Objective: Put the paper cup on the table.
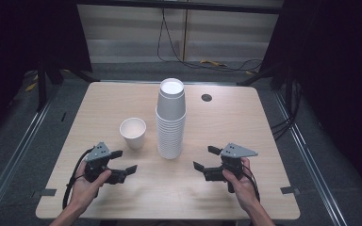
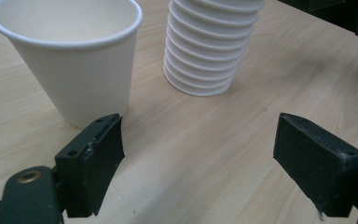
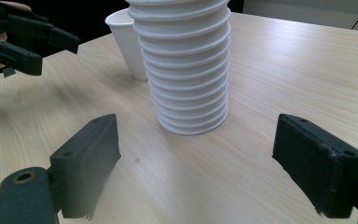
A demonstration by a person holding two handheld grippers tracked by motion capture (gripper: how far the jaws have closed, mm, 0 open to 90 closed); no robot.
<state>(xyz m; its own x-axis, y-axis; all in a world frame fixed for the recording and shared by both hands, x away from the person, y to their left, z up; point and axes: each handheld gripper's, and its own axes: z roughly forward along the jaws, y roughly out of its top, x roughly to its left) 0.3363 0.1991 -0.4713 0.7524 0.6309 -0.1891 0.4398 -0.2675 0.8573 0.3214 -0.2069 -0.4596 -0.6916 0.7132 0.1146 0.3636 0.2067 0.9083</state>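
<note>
Empty single paper cup, beside tall cup stack

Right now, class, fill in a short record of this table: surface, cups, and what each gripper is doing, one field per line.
Surface: light wooden table
Single cup: white paper cup, upright, empty, left of the stack, apart from it
Stack: tall stack of white cups, nested upright, near the table's middle
Left gripper: jaws open, nothing between them, short of the single cup
Right gripper: jaws open, empty, pointed toward the stack
Table hole: dark round grommet beyond the stack
</note>
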